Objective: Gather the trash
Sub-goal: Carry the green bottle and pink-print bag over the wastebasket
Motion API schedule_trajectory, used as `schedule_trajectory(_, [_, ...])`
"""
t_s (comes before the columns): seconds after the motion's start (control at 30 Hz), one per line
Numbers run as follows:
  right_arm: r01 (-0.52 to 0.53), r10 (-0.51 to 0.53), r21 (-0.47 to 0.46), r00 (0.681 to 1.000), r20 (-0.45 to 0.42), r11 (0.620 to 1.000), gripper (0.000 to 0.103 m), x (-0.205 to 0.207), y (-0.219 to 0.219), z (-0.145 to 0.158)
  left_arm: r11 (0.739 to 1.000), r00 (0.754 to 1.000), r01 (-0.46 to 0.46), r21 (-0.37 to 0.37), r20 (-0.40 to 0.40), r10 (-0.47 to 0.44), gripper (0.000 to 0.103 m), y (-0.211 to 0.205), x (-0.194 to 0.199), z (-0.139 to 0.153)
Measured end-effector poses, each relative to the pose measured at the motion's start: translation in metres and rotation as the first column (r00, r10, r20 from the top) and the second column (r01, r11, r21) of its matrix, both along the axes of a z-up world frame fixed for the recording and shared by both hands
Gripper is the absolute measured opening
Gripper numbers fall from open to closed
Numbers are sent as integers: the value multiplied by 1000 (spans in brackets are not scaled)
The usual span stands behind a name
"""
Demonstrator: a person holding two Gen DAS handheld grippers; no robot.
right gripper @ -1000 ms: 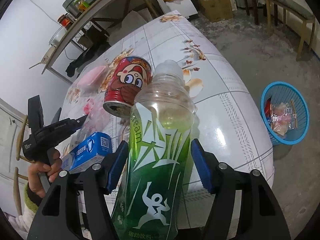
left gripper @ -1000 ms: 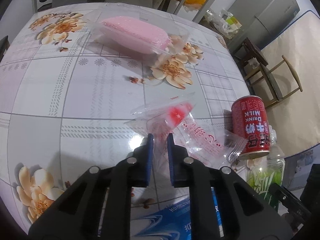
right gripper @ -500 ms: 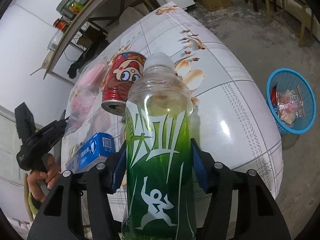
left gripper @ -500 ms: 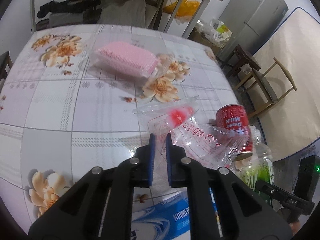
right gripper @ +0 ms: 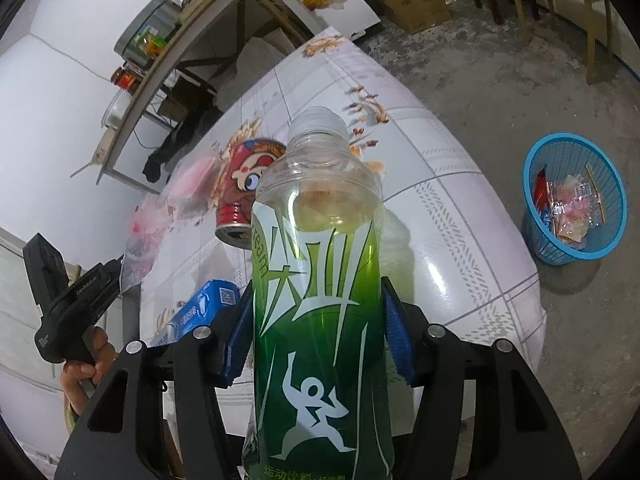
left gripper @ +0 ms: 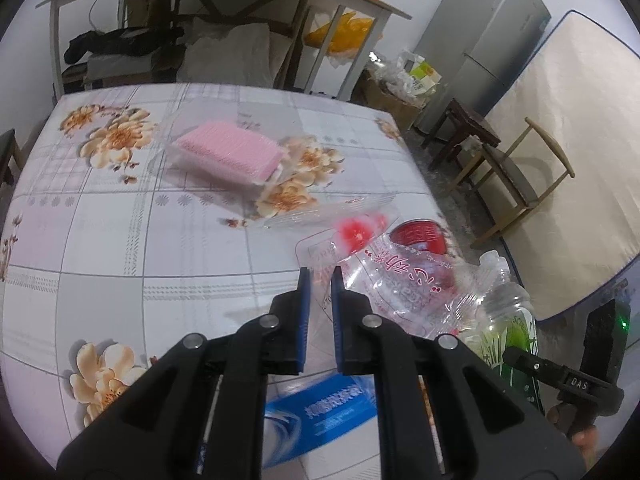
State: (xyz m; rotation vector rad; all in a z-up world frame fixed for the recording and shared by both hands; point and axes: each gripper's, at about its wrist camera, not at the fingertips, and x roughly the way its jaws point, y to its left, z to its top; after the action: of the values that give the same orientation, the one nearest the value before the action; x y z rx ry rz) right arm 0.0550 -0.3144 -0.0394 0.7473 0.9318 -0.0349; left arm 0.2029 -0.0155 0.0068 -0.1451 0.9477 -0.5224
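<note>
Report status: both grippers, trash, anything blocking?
Left gripper shut on clear wrapper. Right gripper closed onto green bottle. Blue basket on floor; path looks clear.

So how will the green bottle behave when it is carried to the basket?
The bottle looks nearly empty, so probably light. Its smooth, round plastic may slip or twist between the right gripper's jaws, which press only on its sides. The thin wall may dent under a hard squeeze. It would likely roll if dropped.
</note>
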Motion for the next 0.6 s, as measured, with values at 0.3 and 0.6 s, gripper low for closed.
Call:
schedule_trajectory(0.3, [74,-75,12,996,48,997,56,-31,-30,13,997,997,71,-8,36,-70,9,-35,-21,20])
schedule_trajectory(0.6, [198,-200,32,977,70,980,56,-76,-80,16,979,976,204,0,73,-204,9,-106,-46,33])
